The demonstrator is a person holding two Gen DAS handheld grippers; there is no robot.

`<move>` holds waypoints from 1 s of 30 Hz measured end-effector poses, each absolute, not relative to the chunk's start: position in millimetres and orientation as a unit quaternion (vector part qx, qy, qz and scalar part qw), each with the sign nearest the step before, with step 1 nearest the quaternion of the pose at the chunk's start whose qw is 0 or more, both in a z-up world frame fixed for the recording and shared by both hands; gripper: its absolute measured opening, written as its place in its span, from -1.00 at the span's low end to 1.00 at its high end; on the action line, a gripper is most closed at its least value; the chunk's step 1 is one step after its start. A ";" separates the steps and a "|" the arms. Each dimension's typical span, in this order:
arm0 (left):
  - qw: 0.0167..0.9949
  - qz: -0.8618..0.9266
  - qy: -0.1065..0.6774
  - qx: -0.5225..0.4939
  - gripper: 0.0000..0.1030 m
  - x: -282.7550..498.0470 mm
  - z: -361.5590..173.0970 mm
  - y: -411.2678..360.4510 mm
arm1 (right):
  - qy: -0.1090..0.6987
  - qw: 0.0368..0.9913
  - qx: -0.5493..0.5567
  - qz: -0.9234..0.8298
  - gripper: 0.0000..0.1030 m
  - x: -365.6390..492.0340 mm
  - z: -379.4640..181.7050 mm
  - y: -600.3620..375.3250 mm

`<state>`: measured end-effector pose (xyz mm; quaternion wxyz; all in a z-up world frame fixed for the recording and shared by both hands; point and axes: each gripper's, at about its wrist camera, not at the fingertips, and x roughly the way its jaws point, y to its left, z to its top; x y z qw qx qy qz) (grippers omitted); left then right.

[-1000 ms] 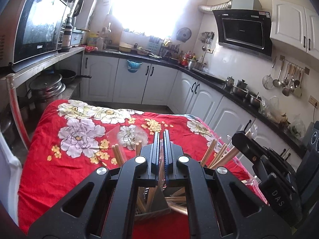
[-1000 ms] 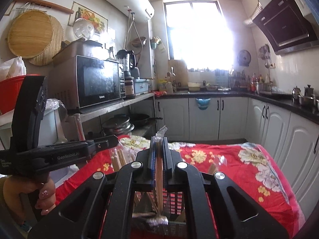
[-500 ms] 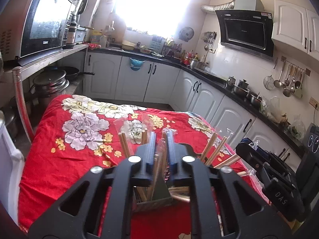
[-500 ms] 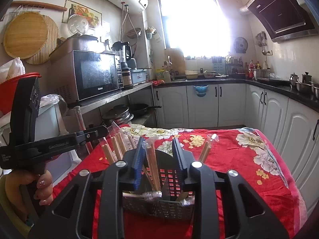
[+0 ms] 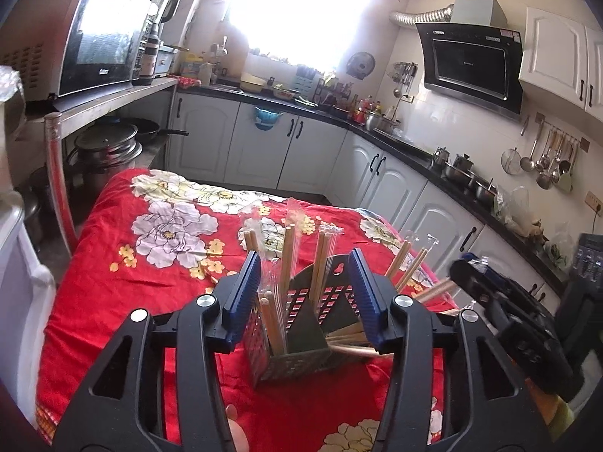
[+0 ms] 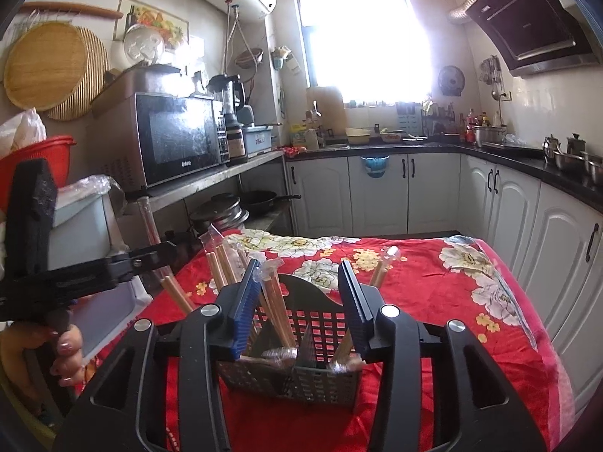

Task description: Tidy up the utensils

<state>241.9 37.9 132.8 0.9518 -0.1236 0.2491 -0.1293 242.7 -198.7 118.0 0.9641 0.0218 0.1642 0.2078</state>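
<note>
L gripper (image 5: 304,273), R gripper (image 6: 297,280): jaws just been opening, part-spread, nothing pinched; wrapped chopsticks (image 6: 277,301) in basket (image 6: 301,380) between. Microwave (image 6: 177,139) label illegible, maybe "Galanz".

Wooden chopsticks (image 5: 288,263), perforated plastic caddy (image 6: 320,380), floral cloth (image 5: 150,263)

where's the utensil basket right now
In both wrist views the utensil basket stands on the red floral tablecloth, low centre, just beyond the gripper fingers and holding wrapped chopsticks.

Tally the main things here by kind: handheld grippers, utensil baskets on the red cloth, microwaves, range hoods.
Grippers: 2 (left gripper, right gripper; jaws have just been opening, chopsticks loose between them)
Utensil basket: 1
Microwave: 1
Range hood: 1
Total: 5
</note>
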 end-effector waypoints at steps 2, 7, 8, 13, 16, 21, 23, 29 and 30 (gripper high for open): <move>0.952 -0.130 0.248 -0.123 -0.16 238.0 133.9 39.0 | 0.173 0.963 0.016 0.208 -0.21 251.1 114.8 -193.4; 0.953 -0.133 0.244 -0.119 -0.10 228.4 135.0 42.2 | 0.191 0.958 0.031 0.213 -0.19 258.8 106.0 -191.6; 0.953 -0.132 0.244 -0.120 -0.10 227.2 134.3 43.3 | 0.192 0.958 0.031 0.212 -0.16 258.1 104.0 -192.3; 0.953 -0.129 0.243 -0.127 -0.04 218.1 130.2 49.2 | 0.197 0.957 0.034 0.210 -0.05 252.0 98.4 -194.5; 0.953 -0.128 0.240 -0.132 0.02 210.6 128.2 51.6 | 0.195 0.958 0.033 0.207 0.06 247.9 95.4 -196.5; 0.955 -0.126 0.233 -0.132 0.09 198.3 128.0 51.4 | 0.191 0.961 0.031 0.197 0.14 248.9 93.4 -197.1; 0.957 -0.126 0.228 -0.132 0.11 190.4 128.4 51.1 | 0.184 0.965 0.025 0.188 0.18 248.7 93.6 -196.3; 0.960 -0.126 0.215 -0.128 0.22 168.1 129.0 51.4 | 0.158 0.968 0.015 0.196 0.42 240.1 93.3 -196.6; 0.960 -0.126 0.215 -0.128 0.22 165.7 128.3 51.4 | 0.154 0.968 0.014 0.199 0.47 238.1 93.1 -197.2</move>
